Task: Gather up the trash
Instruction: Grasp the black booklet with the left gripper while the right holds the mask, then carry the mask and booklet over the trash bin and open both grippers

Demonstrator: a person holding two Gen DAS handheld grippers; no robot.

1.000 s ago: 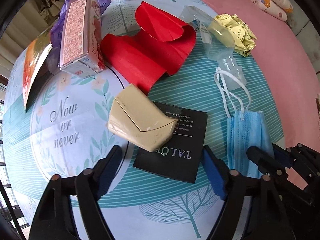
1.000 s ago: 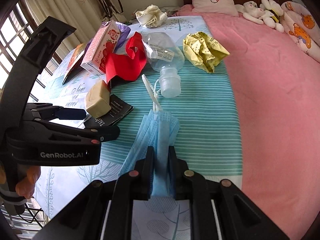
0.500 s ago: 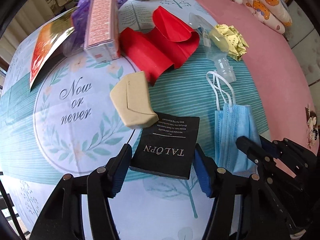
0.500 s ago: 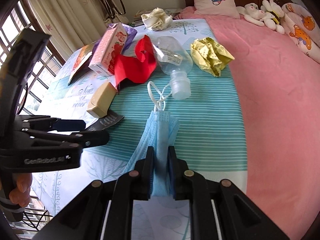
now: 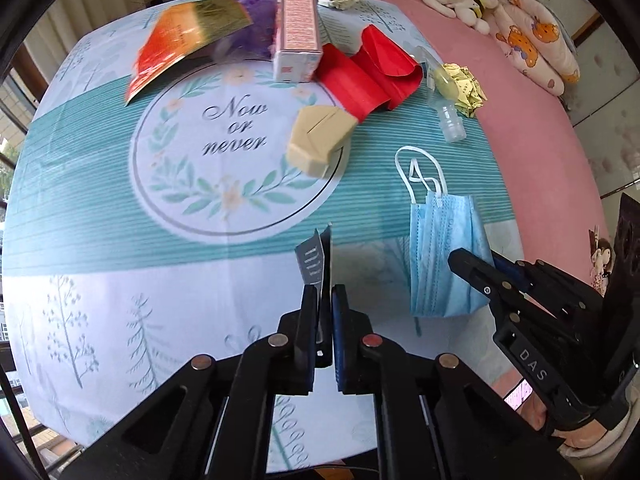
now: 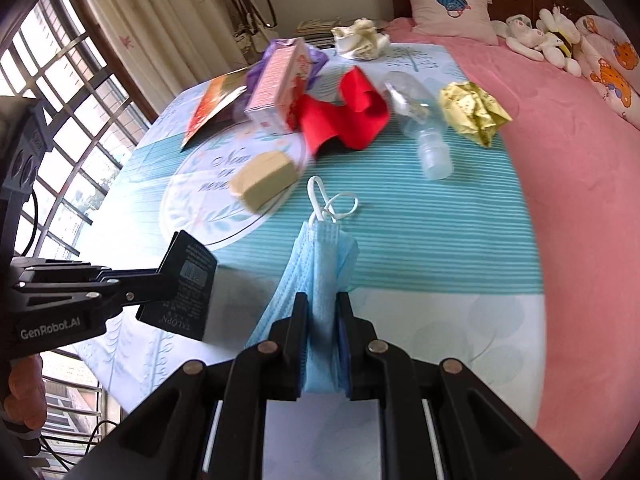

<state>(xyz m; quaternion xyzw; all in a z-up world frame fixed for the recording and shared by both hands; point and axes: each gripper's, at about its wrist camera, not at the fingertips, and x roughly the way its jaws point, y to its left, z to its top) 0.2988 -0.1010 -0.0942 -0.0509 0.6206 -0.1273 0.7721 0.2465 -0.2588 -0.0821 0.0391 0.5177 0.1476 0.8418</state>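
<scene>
My left gripper [image 5: 325,294] is shut on a black card [image 5: 316,260], held edge-on above the printed cloth; the card also shows in the right wrist view [image 6: 186,280]. My right gripper [image 6: 322,304] is shut on a blue face mask [image 6: 320,256], lifted off the cloth; the mask also shows in the left wrist view [image 5: 444,252]. Still on the cloth lie a beige box [image 5: 318,140], red folded paper [image 5: 368,74], a pink carton [image 5: 298,30], a clear bottle [image 6: 420,128], a crumpled yellow paper [image 6: 474,112] and an orange-gold packet [image 5: 180,40].
A printed cloth [image 5: 100,208] covers part of a pink bed [image 6: 580,200]. A crumpled white paper [image 6: 360,38] and a purple bag [image 5: 256,12] lie at the far end. Plush toys [image 6: 552,36] and a pillow [image 6: 448,4] sit at the headboard. A barred window [image 6: 60,112] is to the left.
My left gripper has closed on the black card and lifted it off the cloth. My right gripper, still shut on the mask, has pulled back and raised it.
</scene>
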